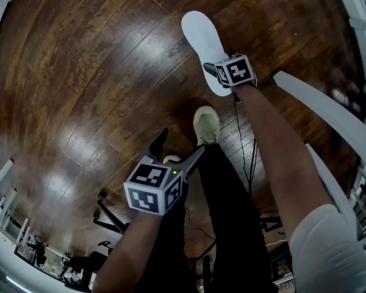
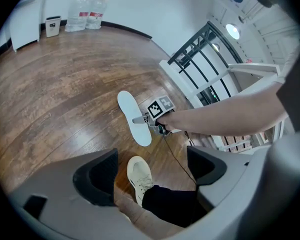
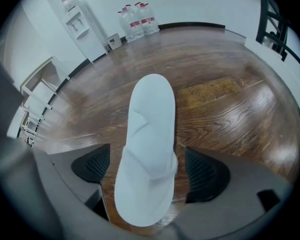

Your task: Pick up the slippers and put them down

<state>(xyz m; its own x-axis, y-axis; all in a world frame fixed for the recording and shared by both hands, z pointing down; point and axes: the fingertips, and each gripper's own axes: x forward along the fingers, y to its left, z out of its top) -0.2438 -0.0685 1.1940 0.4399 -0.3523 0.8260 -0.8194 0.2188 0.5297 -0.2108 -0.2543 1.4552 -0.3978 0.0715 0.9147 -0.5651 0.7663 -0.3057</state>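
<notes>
We are at the put-down: the slipper (image 3: 150, 114) lies on the floor (image 3: 230, 109) between our right gripper's (image 3: 147, 171) parted jaws, unpressed; our left gripper (image 2: 151, 171) is wide and empty. Next, lift clear.

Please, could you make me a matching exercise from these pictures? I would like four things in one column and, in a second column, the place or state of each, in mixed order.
Things:
1. slipper
2. left gripper
3. shoe
4. water bottles

Places or states:
a. standing by the wall
b. open and empty
c. flat on the floor, between the open jaws of the right gripper
d. worn by the person

Pairs: 1-c, 2-b, 3-d, 4-a
</notes>
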